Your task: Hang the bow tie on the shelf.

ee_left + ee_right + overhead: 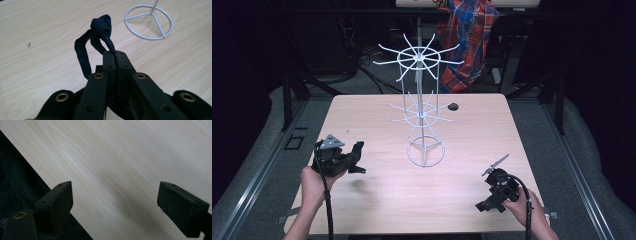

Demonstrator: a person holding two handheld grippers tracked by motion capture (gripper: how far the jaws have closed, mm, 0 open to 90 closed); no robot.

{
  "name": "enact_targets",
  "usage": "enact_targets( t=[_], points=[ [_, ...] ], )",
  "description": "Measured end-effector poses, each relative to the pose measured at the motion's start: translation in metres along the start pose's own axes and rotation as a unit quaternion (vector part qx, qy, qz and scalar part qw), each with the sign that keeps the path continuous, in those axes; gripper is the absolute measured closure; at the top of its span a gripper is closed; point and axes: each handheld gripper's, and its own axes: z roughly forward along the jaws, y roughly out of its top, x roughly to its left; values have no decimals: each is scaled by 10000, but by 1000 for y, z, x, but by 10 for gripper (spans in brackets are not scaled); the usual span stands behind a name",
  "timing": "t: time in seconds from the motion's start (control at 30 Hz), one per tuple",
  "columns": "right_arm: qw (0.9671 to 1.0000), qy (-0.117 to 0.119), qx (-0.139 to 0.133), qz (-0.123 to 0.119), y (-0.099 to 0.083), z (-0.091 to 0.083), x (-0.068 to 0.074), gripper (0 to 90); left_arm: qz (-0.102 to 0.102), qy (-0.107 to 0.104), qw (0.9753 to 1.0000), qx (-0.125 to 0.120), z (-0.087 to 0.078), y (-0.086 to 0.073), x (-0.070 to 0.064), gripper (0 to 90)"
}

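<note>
The left gripper [115, 56] was clamped tight on a dark knotted fabric loop [96, 37], holding it above the near-left part of the worktop [377, 200], left of the white wire rack [422, 112] standing mid-worktop. The right gripper [115, 207] hung over the near-right edge with its jaws spread wide and nothing between them. A small dark object [453, 106] lay just right of the rack, towards the far edge.

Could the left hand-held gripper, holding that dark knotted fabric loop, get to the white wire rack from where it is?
Probably yes: the left hand-held gripper, shut on the dark knotted fabric loop, has bare wooden table between it and the white wire rack.
</note>
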Motion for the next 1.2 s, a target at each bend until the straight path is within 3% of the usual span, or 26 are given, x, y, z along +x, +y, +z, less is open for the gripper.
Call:
enact_targets(
  t=[0.67, 1.2],
  points=[
    [9998, 106, -111, 134, 0, 2, 1, 127, 121, -167, 9996, -167, 6, 20, -7, 874],
    [10000, 29, -14, 39, 0, 2, 2, 125, 208, -251, 9990, -316, 9, 36, -12, 875]
  ],
)
